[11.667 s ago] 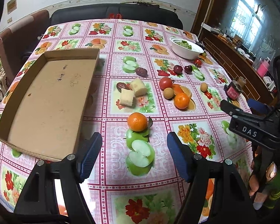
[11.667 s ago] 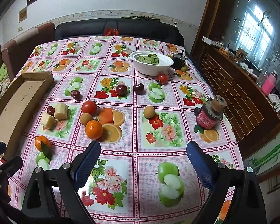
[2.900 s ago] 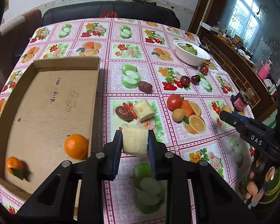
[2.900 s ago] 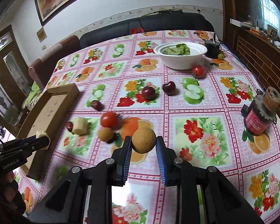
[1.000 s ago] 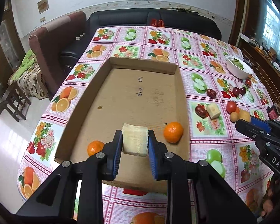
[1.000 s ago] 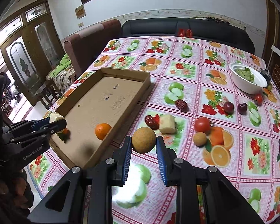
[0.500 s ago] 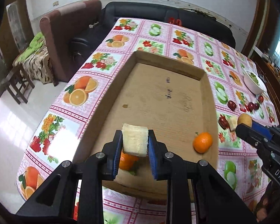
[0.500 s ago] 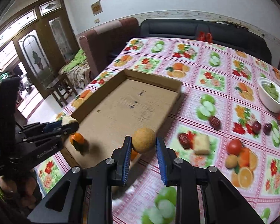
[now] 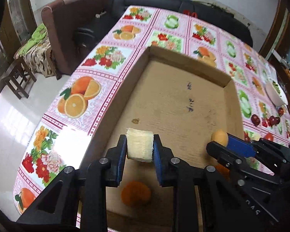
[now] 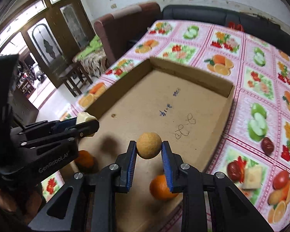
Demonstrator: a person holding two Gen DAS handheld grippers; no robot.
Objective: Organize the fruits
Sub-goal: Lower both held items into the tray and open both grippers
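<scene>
- Left wrist view: a pale yellow fruit chunk (image 9: pixel 139 145) is clamped between the blue pads of the left gripper (image 9: pixel 139 154), held above the near end of the cardboard tray (image 9: pixel 187 65).
- An orange (image 9: pixel 135 193) is seen on the tray floor below the jaws; the right gripper (image 9: pixel 222 145) is seen at the right, over the tray.
- Right wrist view: a round tan fruit (image 10: pixel 148 145) is pinched between the nearly closed jaws of the right gripper (image 10: pixel 148 154), over the tray (image 10: pixel 193 73).
- A second orange (image 10: pixel 161 188) is seen on the tray floor beneath; more fruit is left on the tablecloth (image 10: pixel 261 104) to the right.
</scene>
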